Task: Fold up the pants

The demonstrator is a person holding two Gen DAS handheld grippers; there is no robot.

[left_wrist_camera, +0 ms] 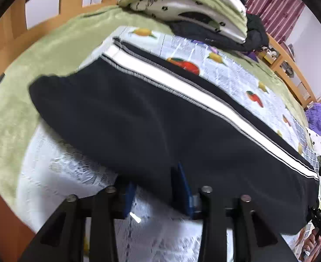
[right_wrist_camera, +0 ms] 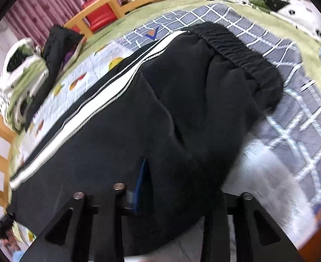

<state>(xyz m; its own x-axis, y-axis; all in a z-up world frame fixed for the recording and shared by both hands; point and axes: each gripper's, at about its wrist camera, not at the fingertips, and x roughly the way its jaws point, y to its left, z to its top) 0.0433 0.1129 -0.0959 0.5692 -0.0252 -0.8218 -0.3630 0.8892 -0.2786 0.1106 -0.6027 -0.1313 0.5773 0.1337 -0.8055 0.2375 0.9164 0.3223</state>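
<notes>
- Black fleece pants with a white side stripe (left_wrist_camera: 138, 118) lie on the fruit-print bed cover (left_wrist_camera: 225, 72).
- My left hand-held gripper (left_wrist_camera: 158, 194) is spread at their near edge.
- My right hand-held gripper (right_wrist_camera: 173, 187) is buried in their cloth; I cannot tell its state.

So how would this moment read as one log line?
fold pants | pants flat on bed | left tool open at edge | right tool unclear
</notes>
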